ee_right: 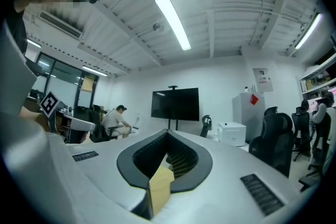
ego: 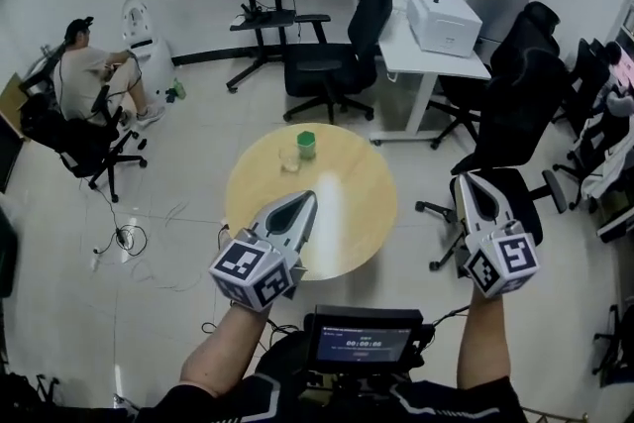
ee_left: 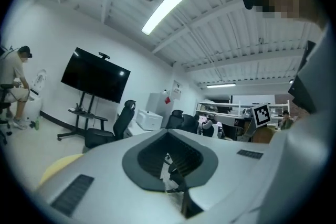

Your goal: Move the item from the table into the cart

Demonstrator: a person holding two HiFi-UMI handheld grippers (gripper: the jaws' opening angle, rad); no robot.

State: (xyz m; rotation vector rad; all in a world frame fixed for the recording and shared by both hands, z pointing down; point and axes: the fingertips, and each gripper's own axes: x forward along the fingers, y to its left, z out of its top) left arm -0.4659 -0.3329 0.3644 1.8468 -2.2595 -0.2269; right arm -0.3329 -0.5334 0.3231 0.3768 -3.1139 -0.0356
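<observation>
Head view, left to right, Sam: what is there to pick up?

— On the round pale wooden table (ego: pixel 347 228), towards the upper left of its top and just above the middle of the frame, stands a small clear tumbler (ego: pixel 289 159). Just beside it on the right, perhaps touching, is a small green cup (ego: pixel 306 145). I cannot tell which one is the item, though I would bet on the green one.

How will it handle?

— Light and stiff, I judge, and probably empty, though both are too small to be sure. The walls look smooth, so either could slip. The clear one may be glass and breakable, or thin plastic that buckles. I would take hold across the wall at mid-height, squeeze gently and keep it upright.

And the jaws?

— The grey left gripper (ego: pixel 309 196), lower left of centre, has its jaws pressed together with nothing between them. Its tip lies over the table's lower left part, below the cups and apart from them. Its own view catches only a sliver of table at the lower left and no cup. The grey right gripper (ego: pixel 465 178), at the right of the frame, is closed tight and empty. It is off the table's right edge, by a black office chair (ego: pixel 520 109) and well apart from the cups. Either gripper must open before it can grasp. No view shows a cart.
</observation>
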